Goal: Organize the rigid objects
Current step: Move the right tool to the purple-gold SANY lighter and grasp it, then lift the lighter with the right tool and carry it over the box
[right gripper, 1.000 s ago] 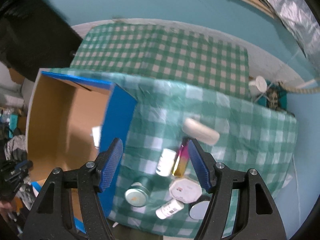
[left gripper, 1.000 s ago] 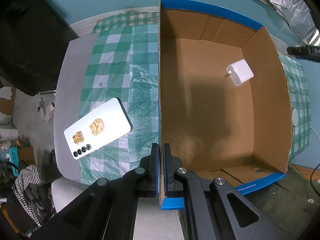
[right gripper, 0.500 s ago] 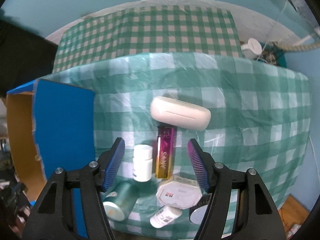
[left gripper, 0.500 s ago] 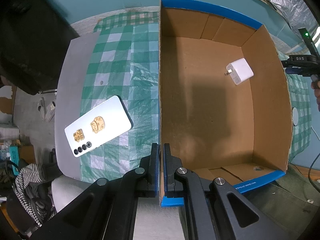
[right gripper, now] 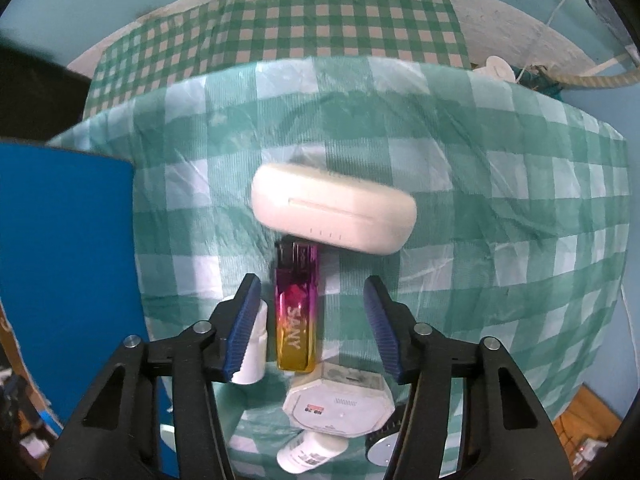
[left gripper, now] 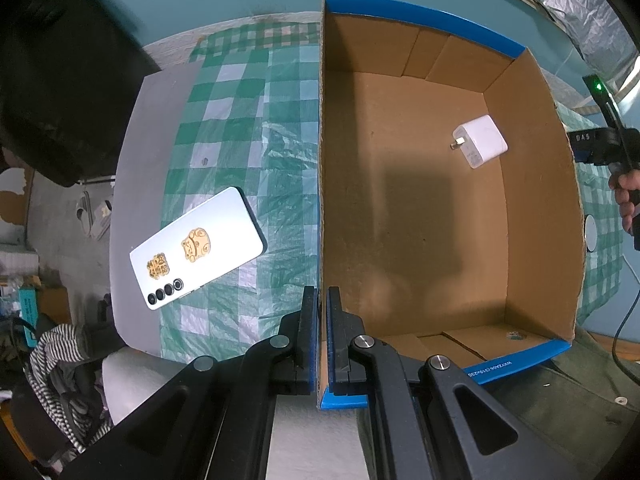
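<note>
My left gripper (left gripper: 323, 308) is shut on the left wall of the open cardboard box (left gripper: 320, 168), which has blue outer sides. A white charger plug (left gripper: 480, 146) lies inside the box at the far right. A white phone (left gripper: 198, 254) with gold stickers lies face down on the checked cloth left of the box. My right gripper (right gripper: 312, 292) is open and low over a pink-and-gold lighter (right gripper: 297, 312), which lies between its jaws. A white oblong case (right gripper: 334, 214) lies just beyond the lighter. The box's blue wall (right gripper: 68, 260) stands at the left.
Around the right gripper lie a white bottle (right gripper: 254, 344), an octagonal white box (right gripper: 340, 402), another small bottle (right gripper: 310, 452) and a round tin (right gripper: 380, 446). The green checked cloth (right gripper: 500, 208) covers the table. The table edge drops off left of the phone.
My right gripper has swung from the box toward the cluster of small objects and dropped lower, so the lighter now sits between its jaws. The left gripper and box have stayed still.
</note>
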A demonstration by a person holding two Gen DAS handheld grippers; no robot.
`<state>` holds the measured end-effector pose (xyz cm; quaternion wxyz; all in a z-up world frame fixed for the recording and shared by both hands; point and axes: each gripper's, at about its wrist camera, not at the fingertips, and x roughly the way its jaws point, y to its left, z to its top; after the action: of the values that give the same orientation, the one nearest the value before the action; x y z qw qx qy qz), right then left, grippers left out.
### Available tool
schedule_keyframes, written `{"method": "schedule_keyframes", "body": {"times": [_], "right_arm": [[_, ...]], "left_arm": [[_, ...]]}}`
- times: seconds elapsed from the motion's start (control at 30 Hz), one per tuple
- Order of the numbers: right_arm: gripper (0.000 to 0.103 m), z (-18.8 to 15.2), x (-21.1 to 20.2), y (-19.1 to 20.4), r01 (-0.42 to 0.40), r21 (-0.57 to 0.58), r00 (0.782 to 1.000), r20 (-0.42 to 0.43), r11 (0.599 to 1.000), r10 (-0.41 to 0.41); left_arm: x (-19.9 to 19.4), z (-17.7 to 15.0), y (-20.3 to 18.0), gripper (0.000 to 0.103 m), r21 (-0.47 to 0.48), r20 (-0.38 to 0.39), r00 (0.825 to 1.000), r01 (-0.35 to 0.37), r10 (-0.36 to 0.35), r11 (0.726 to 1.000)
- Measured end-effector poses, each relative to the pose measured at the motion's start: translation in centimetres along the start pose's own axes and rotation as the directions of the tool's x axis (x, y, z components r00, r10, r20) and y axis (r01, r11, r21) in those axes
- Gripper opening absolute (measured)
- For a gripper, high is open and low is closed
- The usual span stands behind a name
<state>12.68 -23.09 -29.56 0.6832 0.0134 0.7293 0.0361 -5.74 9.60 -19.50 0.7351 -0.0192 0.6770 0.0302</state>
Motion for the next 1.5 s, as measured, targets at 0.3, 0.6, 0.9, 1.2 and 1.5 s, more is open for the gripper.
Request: {"method": "schedule_keyframes", "body": {"times": [0.3, 0.6, 0.9, 1.2, 1.5], "right_arm": [[0.036, -1.2, 0.5, 0.7, 0.029, -0.034, 1.0, 0.005, 0.999, -0.028], [0.022, -2.0, 0.7, 2.8, 0.087, -0.103, 0.996, 0.033, 0.991, -0.084], [0.022, -2.1, -0.1, 1.5, 0.025, -0.111, 0.999, 0.03, 0.993, -0.021], [0.022, -2.4, -1.8, 1.4, 0.012, -0.145, 0.999, 0.048, 0.989, -0.005], [0.022, -2.9, -4.6, 2.7, -0.002, -0.181, 0.997, 0.077, 0.984, 0.016]], "left_arm": [[0.1, 0.0, 0.0, 0.003, 0.003, -0.001, 1.0, -0.001, 0.001, 1.0], [0.1, -0.1, 0.0, 0.004, 0.002, -0.003, 1.0, 0.003, -0.003, 1.0], [0.2, -0.1, 0.0, 0.004, 0.009, -0.008, 1.0, 0.007, -0.007, 1.0], [0.2, 0.0, -0.1, 0.004, 0.017, -0.011, 1.0, 0.006, -0.005, 1.0], [0.2, 0.0, -0.1, 0.004, 0.021, -0.012, 1.0, 0.002, -0.002, 1.0]]}}
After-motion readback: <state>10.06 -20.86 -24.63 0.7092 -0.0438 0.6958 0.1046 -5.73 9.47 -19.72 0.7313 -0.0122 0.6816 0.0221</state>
